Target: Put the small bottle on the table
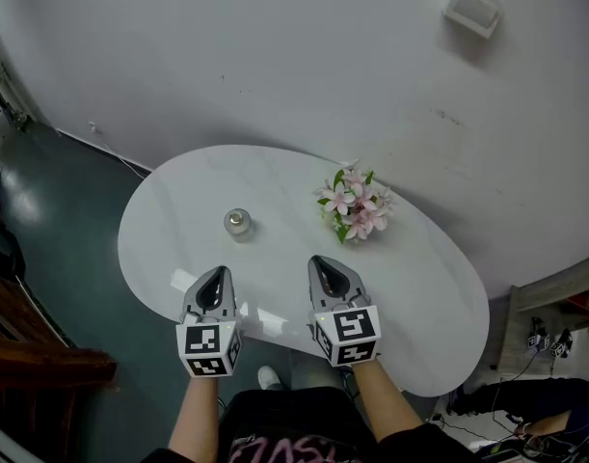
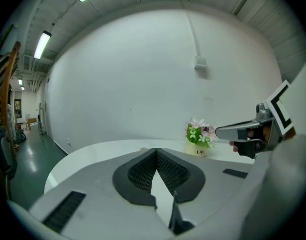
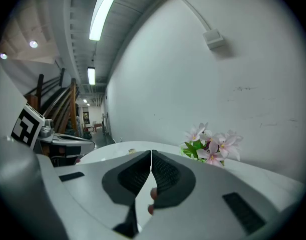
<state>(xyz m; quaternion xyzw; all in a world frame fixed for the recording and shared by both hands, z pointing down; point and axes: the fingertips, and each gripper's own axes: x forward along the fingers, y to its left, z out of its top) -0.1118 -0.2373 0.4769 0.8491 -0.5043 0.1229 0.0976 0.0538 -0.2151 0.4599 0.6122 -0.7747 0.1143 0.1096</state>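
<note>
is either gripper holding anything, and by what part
Nothing is held. The left gripper and right gripper are both shut and empty; the small round silver-topped bottle stands free on the white oval table, ahead of them.

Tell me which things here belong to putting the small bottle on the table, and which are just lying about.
Part of the job:
- small bottle, standing upright on the table
- left gripper, shut and empty
- right gripper, shut and empty

Just there:
- pot of pink flowers, on the same table
- box on the wall
</note>
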